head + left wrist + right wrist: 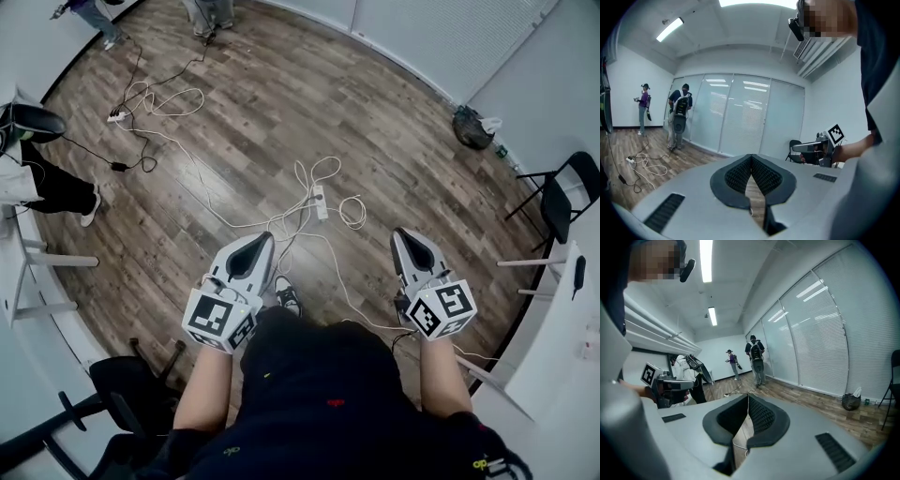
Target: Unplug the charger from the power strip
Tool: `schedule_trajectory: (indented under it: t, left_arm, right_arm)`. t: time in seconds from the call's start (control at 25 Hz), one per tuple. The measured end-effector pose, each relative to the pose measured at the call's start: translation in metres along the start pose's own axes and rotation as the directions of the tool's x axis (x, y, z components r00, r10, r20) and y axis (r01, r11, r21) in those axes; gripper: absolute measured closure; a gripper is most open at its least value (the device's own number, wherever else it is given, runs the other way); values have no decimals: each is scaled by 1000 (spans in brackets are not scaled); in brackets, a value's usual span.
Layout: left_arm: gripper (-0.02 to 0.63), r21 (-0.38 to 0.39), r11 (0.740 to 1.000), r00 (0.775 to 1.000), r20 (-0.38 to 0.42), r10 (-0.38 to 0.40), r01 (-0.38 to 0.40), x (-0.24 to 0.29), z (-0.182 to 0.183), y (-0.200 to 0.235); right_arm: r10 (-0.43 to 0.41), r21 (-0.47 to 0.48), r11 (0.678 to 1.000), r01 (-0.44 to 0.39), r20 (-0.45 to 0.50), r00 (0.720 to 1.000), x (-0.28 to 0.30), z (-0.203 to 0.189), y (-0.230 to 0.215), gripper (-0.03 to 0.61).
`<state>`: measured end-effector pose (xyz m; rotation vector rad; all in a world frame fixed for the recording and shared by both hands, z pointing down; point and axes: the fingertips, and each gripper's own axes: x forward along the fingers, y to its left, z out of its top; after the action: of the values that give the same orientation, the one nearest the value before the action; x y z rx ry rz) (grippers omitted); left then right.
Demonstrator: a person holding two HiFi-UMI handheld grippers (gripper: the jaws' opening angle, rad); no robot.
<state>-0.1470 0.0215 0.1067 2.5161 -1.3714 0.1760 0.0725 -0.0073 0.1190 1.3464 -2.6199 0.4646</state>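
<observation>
White power strip [321, 202] lies on wood floor [281, 94], ahead of both grippers and well apart from them (cables [314, 173] looped round it; charger too small to tell). Left gripper [263, 238], right gripper [402, 234]: jaws clenched, nothing between.

A: Where's the open floor [412, 159]?
B: Wide bare boards from 12 to 3 o'clock of the power strip [320, 202].
A: What blocks the way?
B: White cables [281, 223] loop just beside it at 12, 3 and 7 o'clock. Well apart: a black bag [472, 127] at 2, a folding chair [562, 192] at 3, a person's leg [56, 190] at 9.
</observation>
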Motion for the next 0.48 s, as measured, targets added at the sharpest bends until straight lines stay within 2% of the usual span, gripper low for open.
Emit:
schedule_trajectory:
  t: [0.12, 0.28, 0.48]
  left_arm:
    - [594, 16, 999, 999, -29, -44, 44, 14, -1, 38]
    - [594, 23, 998, 997, -52, -60, 62, 40, -8, 82]
    - [594, 13, 998, 994, -89, -62, 63, 81, -39, 109]
  right_arm:
    - [-45, -10, 999, 45, -5, 999, 35, 5, 4, 555]
    - [-85, -20, 996, 85, -31, 996, 77, -3, -3, 555]
    - [-76, -9, 997, 76, -131, 988, 125, -47, -23, 554]
